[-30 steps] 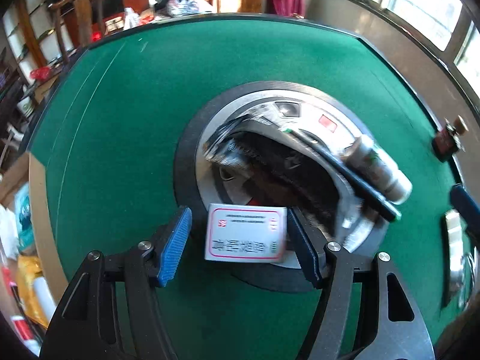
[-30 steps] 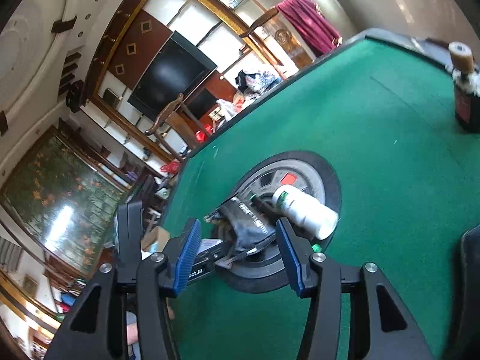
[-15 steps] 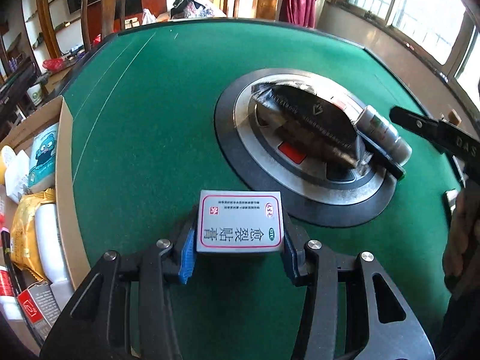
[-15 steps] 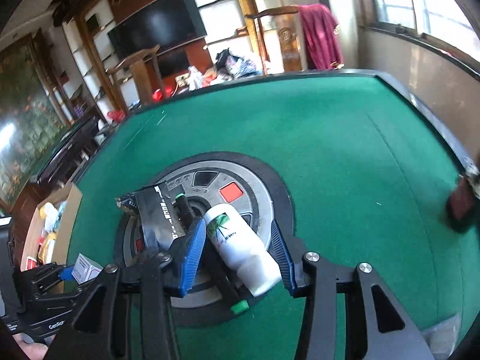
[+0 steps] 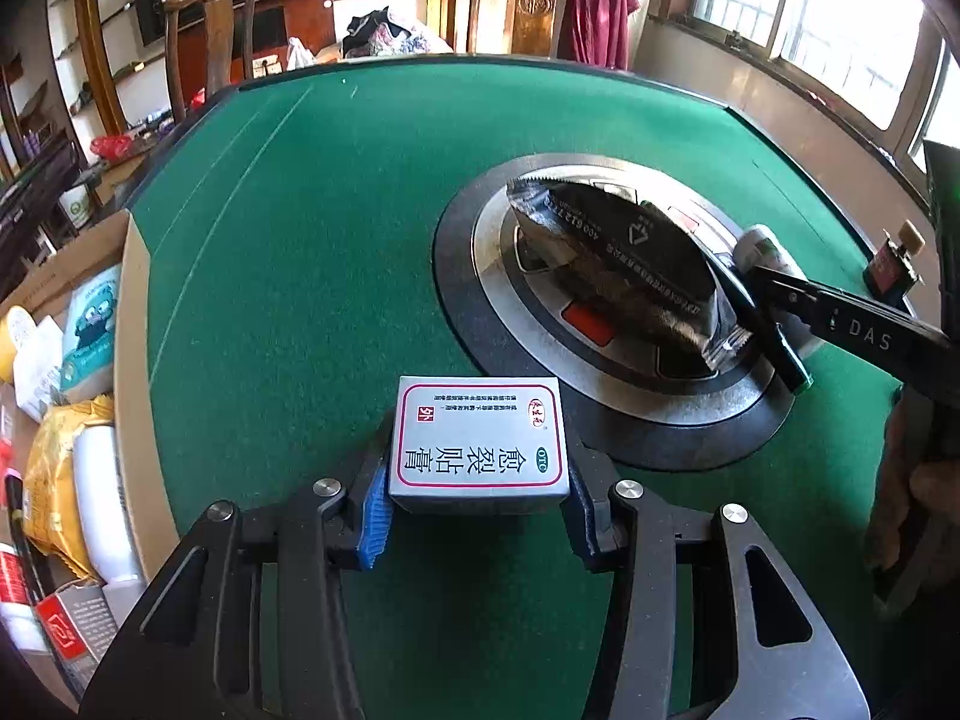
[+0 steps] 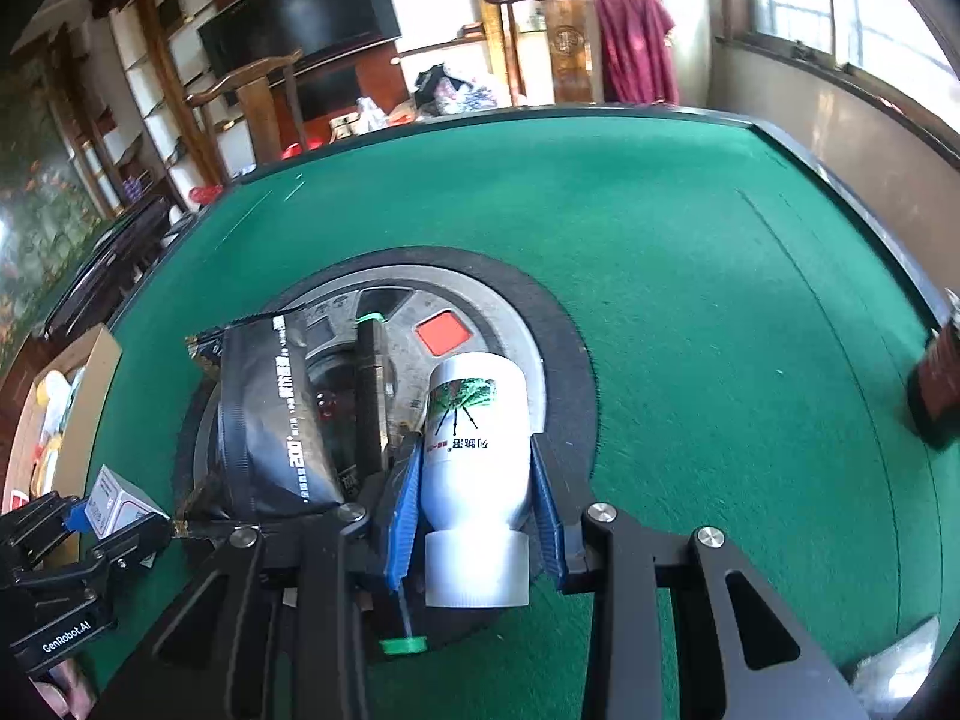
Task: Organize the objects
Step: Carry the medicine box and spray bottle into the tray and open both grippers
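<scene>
Left wrist: fingers (image 5: 477,501) clamp box (image 5: 477,435); right fingers (image 6: 477,498) closing (bottle (image 6: 474,468) between).

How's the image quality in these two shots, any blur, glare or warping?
Left wrist view: sharp, box print legible, windows blown out, table edge bowed by fisheye. Right wrist view: softer; dark object at right edge smeared, window glare top right.

Beyond the green felt table's (image 5: 360,192) far edge stand wooden chairs (image 5: 210,42), shelves (image 6: 438,6), a dark television (image 6: 300,18); sunlit windows (image 5: 810,18) right.
</scene>
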`<state>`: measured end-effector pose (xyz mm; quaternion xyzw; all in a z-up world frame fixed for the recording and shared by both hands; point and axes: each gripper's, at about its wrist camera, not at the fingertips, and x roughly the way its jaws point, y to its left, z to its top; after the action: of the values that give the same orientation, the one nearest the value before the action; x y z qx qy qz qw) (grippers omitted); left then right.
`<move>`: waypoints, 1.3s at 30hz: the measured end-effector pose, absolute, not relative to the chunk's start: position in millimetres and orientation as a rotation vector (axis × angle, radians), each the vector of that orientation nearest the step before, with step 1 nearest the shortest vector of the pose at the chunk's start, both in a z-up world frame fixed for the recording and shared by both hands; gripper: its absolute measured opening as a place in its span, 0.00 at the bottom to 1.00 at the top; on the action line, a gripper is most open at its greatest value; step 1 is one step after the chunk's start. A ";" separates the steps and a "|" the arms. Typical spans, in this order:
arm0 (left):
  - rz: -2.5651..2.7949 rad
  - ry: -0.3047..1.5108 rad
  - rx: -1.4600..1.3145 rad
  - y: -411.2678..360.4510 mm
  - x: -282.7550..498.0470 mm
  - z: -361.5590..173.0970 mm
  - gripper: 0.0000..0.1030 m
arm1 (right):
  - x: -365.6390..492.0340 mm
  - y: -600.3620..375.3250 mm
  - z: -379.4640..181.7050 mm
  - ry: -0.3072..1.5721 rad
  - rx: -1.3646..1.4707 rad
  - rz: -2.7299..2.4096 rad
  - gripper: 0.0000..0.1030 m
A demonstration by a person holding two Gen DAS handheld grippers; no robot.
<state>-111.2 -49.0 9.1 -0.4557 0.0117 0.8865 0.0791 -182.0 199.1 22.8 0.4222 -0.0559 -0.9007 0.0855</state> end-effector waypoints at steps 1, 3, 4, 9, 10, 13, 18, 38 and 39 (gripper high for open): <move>2.666 0.039 -1.348 -48.9 -111.1 12.2 0.45 | -180.2 202.7 25.1 -0.181 1.256 -2.703 0.33; 2.692 0.041 -1.308 -49.1 -108.5 19.8 0.45 | -173.3 210.3 33.3 -0.230 1.227 -2.737 0.33; 2.708 0.054 -1.284 -46.9 -106.7 23.3 0.45 | -172.5 210.9 37.4 -0.244 1.213 -2.749 0.33; 2.778 0.089 -1.174 -42.1 -98.1 40.7 0.45 | -149.2 206.7 60.9 -0.303 1.087 -2.748 0.33; 2.790 0.105 -1.158 -41.2 -96.4 43.3 0.45 | -147.0 201.9 64.1 -0.293 1.074 -2.743 0.33; 2.822 0.141 -1.114 -40.0 -91.4 49.7 0.45 | -133.8 177.2 73.5 -0.245 1.013 -2.698 0.33; 2.850 0.177 -1.067 -40.2 -86.8 56.6 0.45 | -122.3 145.5 74.9 -0.175 0.999 -2.634 0.33; 2.892 0.203 -1.022 -43.0 -80.5 63.6 0.45 | -118.9 131.1 71.0 -0.127 1.003 -2.611 0.33; 2.893 0.203 -1.021 -42.9 -80.6 63.9 0.45 | -118.5 131.3 70.6 -0.124 1.002 -2.613 0.33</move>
<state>-80.6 -42.9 63.9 -0.3317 0.0660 0.9405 0.0335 -118.5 131.3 70.6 0.3525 -0.0437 -0.9193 0.1695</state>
